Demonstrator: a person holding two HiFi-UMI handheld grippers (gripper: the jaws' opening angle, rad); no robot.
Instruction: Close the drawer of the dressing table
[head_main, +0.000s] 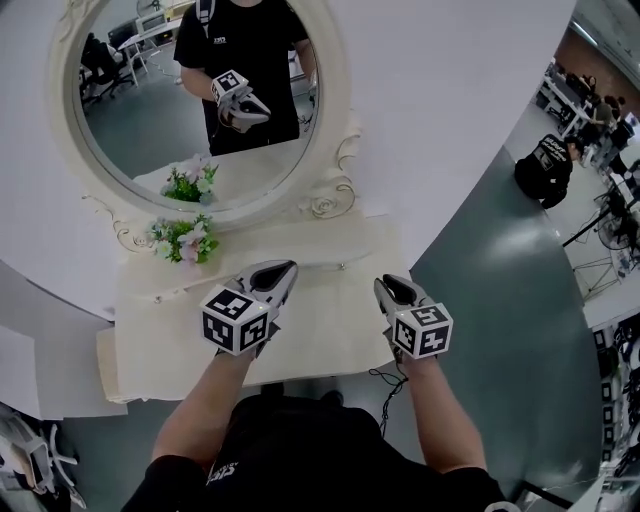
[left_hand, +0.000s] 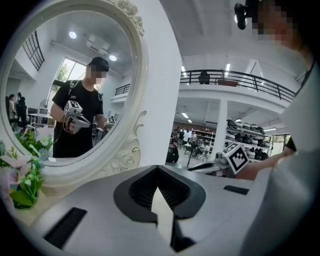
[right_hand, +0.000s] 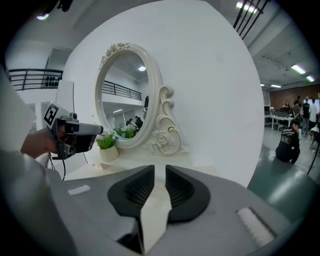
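Note:
The cream dressing table (head_main: 330, 320) stands against the white wall, with an oval mirror (head_main: 110, 150) on it. Under the mirror a raised shelf has a front with a small knob (head_main: 340, 266); that front looks flush. My left gripper (head_main: 288, 268) hovers over the tabletop, its tips touching and nothing between them (left_hand: 158, 167). My right gripper (head_main: 385, 285) is held beside it over the table's right part, its pads (right_hand: 176, 186) standing a narrow gap apart around nothing. Each gripper also shows in the other's view: the left gripper (right_hand: 75, 135) and the right gripper (left_hand: 215, 162).
A small pot of flowers (head_main: 185, 240) sits at the mirror's foot on the left. Right of the table lies grey-green floor (head_main: 500, 300), with a crouching person (head_main: 545, 170) and desks farther off. The mirror reflects the person holding the grippers.

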